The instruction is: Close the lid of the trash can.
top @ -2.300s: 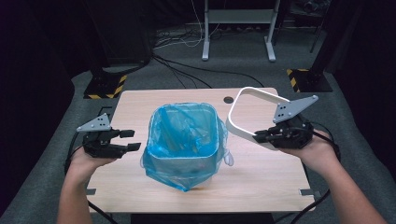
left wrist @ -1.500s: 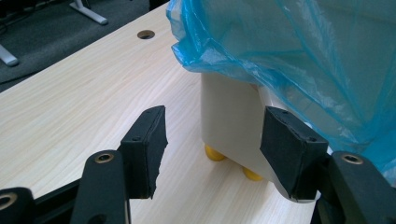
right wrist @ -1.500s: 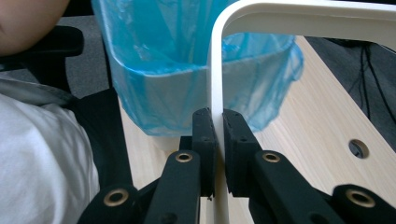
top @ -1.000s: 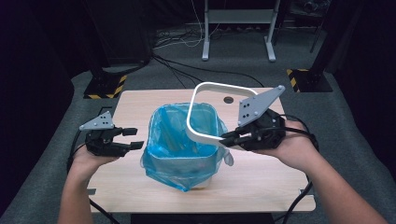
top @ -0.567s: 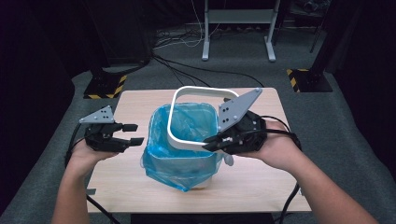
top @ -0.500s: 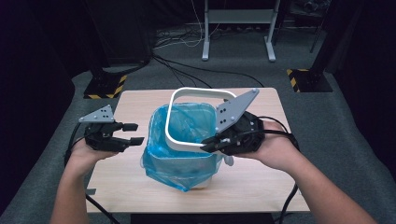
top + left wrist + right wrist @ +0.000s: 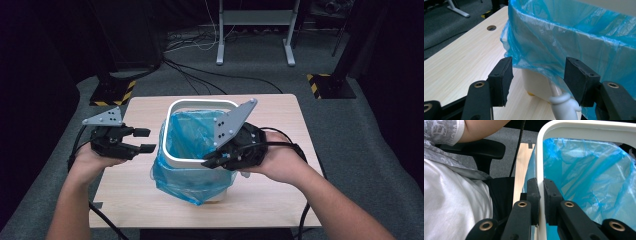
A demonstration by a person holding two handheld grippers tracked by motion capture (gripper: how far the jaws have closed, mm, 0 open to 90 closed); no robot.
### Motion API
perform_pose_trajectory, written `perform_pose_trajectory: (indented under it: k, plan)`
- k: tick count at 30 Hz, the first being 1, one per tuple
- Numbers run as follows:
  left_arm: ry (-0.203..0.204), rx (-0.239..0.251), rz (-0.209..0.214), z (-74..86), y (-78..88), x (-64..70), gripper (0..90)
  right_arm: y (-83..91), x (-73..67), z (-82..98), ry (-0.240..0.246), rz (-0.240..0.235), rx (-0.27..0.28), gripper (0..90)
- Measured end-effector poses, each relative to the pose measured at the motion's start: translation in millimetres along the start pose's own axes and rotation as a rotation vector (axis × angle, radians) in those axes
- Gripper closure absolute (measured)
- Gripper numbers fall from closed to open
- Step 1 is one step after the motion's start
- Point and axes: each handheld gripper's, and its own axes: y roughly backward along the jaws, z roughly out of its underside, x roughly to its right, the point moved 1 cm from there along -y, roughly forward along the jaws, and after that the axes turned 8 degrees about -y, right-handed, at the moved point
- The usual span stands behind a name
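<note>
Two tools: right tool (image 7: 210, 162) clenches the white ring (image 7: 175, 157); lower it squarely over the blue bag (image 7: 192, 145); left tool (image 7: 145, 140) released.

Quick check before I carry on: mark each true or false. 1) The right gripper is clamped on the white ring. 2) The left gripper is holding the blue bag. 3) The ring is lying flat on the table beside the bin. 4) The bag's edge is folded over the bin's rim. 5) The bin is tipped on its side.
1) True: the right gripper is shut on the white ring.
2) False: the left gripper is open, beside the blue bag.
3) False: it is held over the bin, above the table.
4) True.
5) False: it stands upright.
</note>
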Motion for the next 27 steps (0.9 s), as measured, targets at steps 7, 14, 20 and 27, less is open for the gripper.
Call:
perform_pose_trajectory:
  k: [7,14,20,27]
  plan:
    - [-0.005,0.01,-0.005,-8.6,4.0,-0.5,39.5,-6.4,-1.5,-6.0,0.002,-0.016,-0.006,84.1]
    - [0.005,0.032,0.007,-15.0,6.3,-4.5,39.5,-11.4,0.3,-9.9,0.021,-0.025,-0.006,84.1]
    - [0.004,0.019,-0.002,-17.6,5.8,-7.0,39.3,-16.4,1.3,-12.7,0.02,-0.036,-0.01,84.1]
    - [-0.004,0.016,-0.012,-22.2,7.3,-6.2,39.2,-19.4,1.6,-13.8,0.029,-0.041,-0.012,84.2]
